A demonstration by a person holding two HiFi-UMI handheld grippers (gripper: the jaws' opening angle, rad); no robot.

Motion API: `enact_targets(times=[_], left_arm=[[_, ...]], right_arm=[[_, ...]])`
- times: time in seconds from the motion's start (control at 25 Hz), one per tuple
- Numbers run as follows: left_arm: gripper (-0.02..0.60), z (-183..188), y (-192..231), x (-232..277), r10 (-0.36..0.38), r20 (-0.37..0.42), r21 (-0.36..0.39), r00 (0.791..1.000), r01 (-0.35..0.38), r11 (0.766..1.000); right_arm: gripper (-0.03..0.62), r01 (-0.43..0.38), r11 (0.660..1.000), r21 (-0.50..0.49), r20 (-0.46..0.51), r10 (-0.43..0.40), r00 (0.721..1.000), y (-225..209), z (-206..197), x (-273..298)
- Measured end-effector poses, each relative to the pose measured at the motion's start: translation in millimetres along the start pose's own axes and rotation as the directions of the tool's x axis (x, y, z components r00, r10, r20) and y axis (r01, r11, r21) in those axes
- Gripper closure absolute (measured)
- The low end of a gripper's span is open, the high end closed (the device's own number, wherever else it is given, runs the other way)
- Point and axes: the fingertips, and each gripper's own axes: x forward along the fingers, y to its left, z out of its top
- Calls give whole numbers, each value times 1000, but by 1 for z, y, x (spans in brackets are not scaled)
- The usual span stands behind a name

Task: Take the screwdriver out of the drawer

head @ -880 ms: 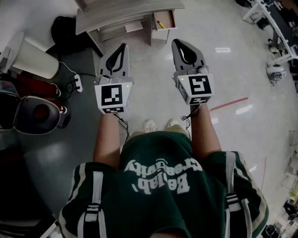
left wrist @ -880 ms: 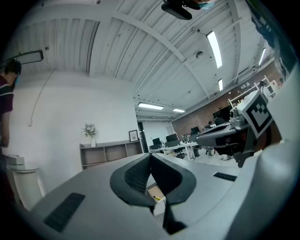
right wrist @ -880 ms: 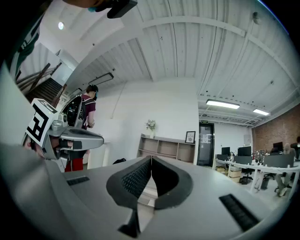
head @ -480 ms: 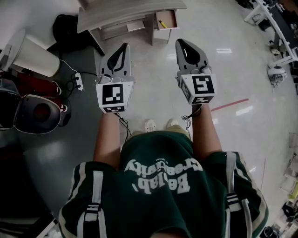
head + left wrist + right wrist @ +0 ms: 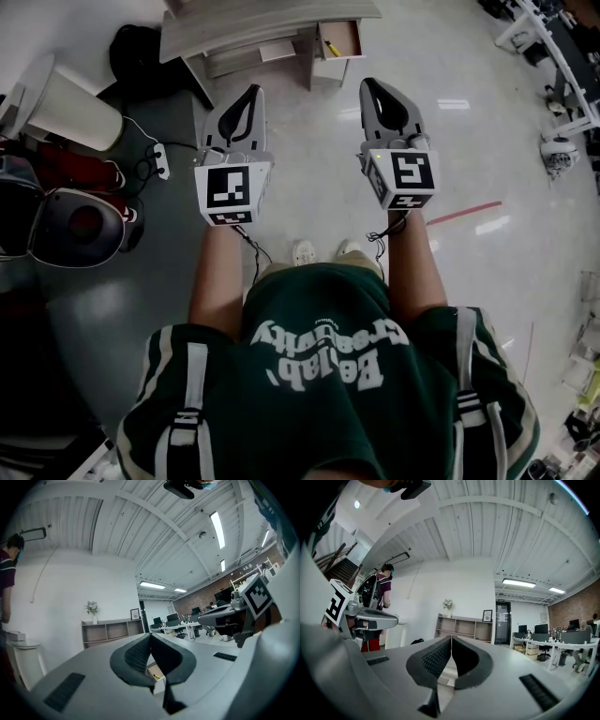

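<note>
In the open drawer (image 5: 345,37) at the right end of the pale desk (image 5: 253,21), the screwdriver (image 5: 330,47) lies loose on the drawer bottom, towards the left side, yellow handle showing; it's too small in the head view to make out the shaft; nothing appears to sit on it. My read: light, rigid, with a smooth handle, so it'll roll or twist if you pinch it off-centre; take it across the middle of the handle, pads square to its length, not on the thin shaft. Both tools are well short of it, held level over bare floor, side by side; the left gripper (image 5: 250,92) has its jaws pressed together with nothing between them; the right gripper (image 5: 369,84) is likewise closed and empty. You'd need to step in and spread one pair of jaws before reaching into the drawer; the drawer walls look to leave little side room, so coming in from above seems safest.
</note>
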Motion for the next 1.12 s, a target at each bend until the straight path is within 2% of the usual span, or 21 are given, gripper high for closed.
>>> enact_targets(times=[0.64,1.12], left_arm=[[563,4,13,3,-4,10,-1,1000,4,1000],[563,-11,38,66,8,11,10,1000,-8,1000]], right_arm=[[559,8,1000,-12,6,-8,1000,0,5,5],[559,-1,1000,-12,19,1,1000,-29,-7,70]])
